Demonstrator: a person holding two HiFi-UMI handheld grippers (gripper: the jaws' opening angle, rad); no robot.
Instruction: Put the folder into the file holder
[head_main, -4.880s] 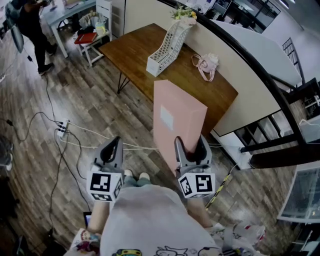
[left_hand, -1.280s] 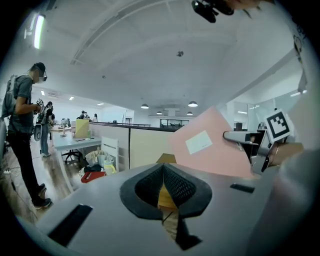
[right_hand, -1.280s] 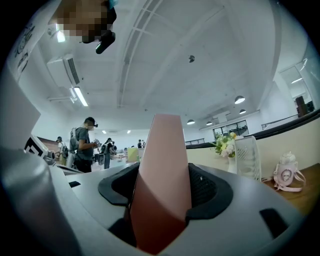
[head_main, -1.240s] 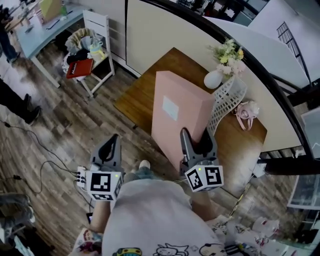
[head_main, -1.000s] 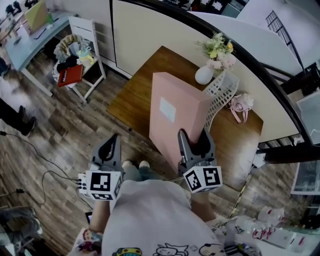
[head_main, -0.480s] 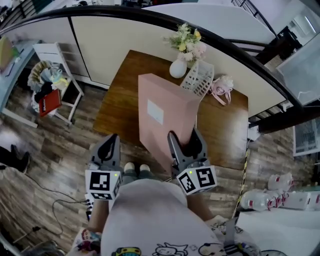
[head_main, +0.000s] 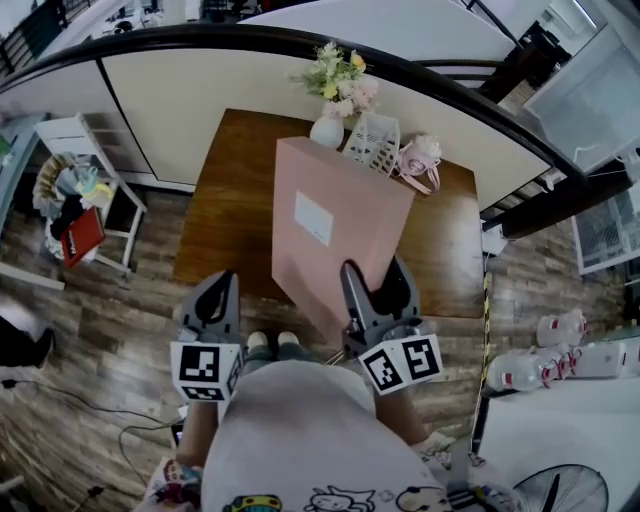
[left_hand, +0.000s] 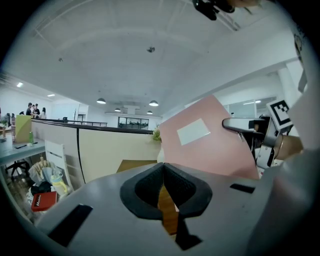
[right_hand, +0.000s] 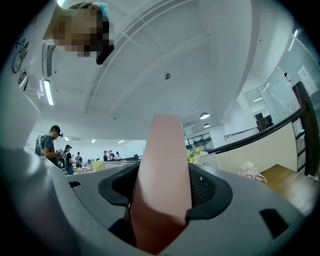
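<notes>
The right gripper (head_main: 378, 288) has its fingers (right_hand: 207, 190) clamped on the lower edge of the pink folder (head_main: 335, 215). It holds the folder upright and off the surface (head_main: 230, 200), with the broad face tilted toward the head view. That bottom-edge grip probably leaves the top and sides free to slide into a slot. The white mesh file holder (head_main: 372, 140) stands at the far side of the surface, between a vase of flowers (head_main: 327, 130) and a small pink bag (head_main: 420, 155), partly hidden behind the folder's top edge. The folder is in the air in front of it, not yet inserted. The left gripper (head_main: 215, 300) hangs aside with its fingers (left_hand: 145, 187) pressed together on nothing, seemingly in reserve. The folder's white label (head_main: 313, 218) looks blank. The gripper cubes carry only black-and-white square markers, and no brand or wording is legible.
</notes>
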